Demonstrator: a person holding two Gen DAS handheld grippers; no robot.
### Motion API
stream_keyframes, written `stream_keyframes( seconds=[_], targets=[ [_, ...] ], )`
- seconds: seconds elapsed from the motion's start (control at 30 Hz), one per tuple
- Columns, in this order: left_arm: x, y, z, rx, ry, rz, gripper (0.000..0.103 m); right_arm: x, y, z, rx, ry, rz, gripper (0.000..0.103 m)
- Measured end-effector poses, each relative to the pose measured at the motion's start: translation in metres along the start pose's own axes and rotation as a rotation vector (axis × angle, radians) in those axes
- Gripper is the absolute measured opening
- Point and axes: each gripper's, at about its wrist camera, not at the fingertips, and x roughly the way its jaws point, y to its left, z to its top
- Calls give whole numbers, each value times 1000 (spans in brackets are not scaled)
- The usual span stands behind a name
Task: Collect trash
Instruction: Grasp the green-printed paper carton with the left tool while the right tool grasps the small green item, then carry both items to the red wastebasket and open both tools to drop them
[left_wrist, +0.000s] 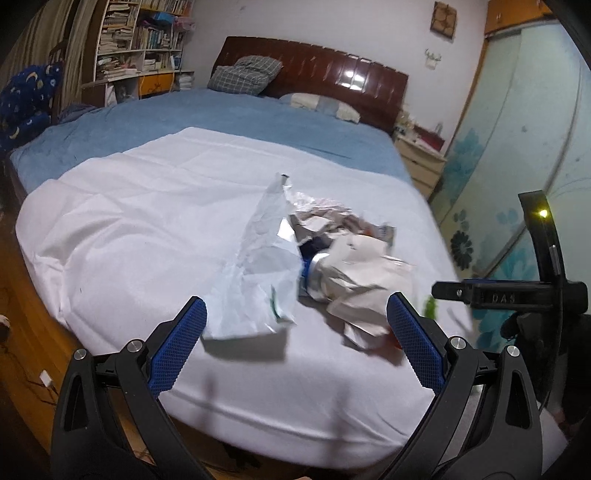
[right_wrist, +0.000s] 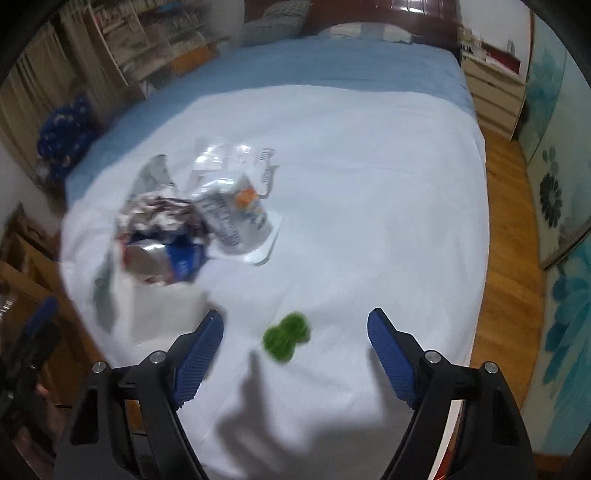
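A heap of trash lies on the white sheet (left_wrist: 129, 229) at the bed's foot: a pale plastic bag (left_wrist: 258, 258), crumpled wrappers (left_wrist: 325, 218), a squashed blue and silver can (left_wrist: 312, 273) and crumpled white paper (left_wrist: 362, 291). My left gripper (left_wrist: 297, 321) is open and empty just in front of the bag and paper. In the right wrist view the heap (right_wrist: 166, 240) lies to the left, with a printed clear bag (right_wrist: 236, 214). A small green fuzzy scrap (right_wrist: 286, 338) lies between the fingers of my open, empty right gripper (right_wrist: 295, 339), just above the sheet.
The blue bedsheet (left_wrist: 221, 122) runs back to pillows (left_wrist: 243, 74) and a dark wooden headboard (left_wrist: 332, 77). A bookshelf (left_wrist: 140, 40) stands at the left, a nightstand (right_wrist: 491, 96) and a floral wardrobe door (right_wrist: 561, 229) at the right. Wooden floor (right_wrist: 509, 229) borders the bed.
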Motion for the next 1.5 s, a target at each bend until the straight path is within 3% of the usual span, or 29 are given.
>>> stream_keyframes(
  seconds=[0.1, 0.2, 0.33, 0.47, 0.5, 0.63, 0.77, 0.8, 1.07, 1.2, 1.3, 1.4, 1.5],
  targets=[
    [11, 3, 3, 0, 21, 38, 97, 37, 3, -1, -26, 101, -13, 70],
    [17, 4, 5, -7, 36, 70, 97, 43, 7, -3, -54, 86, -35, 62],
    [21, 4, 6, -3, 33, 103, 97, 39, 9, -8, -67, 73, 2, 25],
    [28, 10, 7, -31, 44, 88, 96, 32, 7, -13, -64, 63, 36, 23],
    [29, 10, 8, -38, 40, 77, 91, 31, 5, -14, -55, 56, 42, 23],
    [35, 5, 6, -6, 61, 91, 29, 15, -10, -19, -15, 36, 68, 23],
    [35, 10, 5, -65, 53, 61, 12, -17, -25, -35, 3, -2, 89, 23],
    [32, 14, 5, -80, 43, 50, 2, -23, -25, -37, 2, -14, 93, 23],
    [-27, 32, 4, -151, -104, 0, 1, -120, -37, -50, 9, -191, 207, 22],
    [-93, 1, 10, -98, -209, -32, 1, -196, -66, -64, 14, -310, 206, 22],
    [-140, -43, 24, -35, -274, -93, 1, -256, -113, -86, 52, -398, 145, 22],
    [-180, -111, 46, 71, -325, -212, 1, -298, -168, -118, 125, -440, 67, 22],
    [-201, -199, 62, 208, -314, -385, 1, -334, -232, -162, 205, -446, -61, 22]
  ],
)
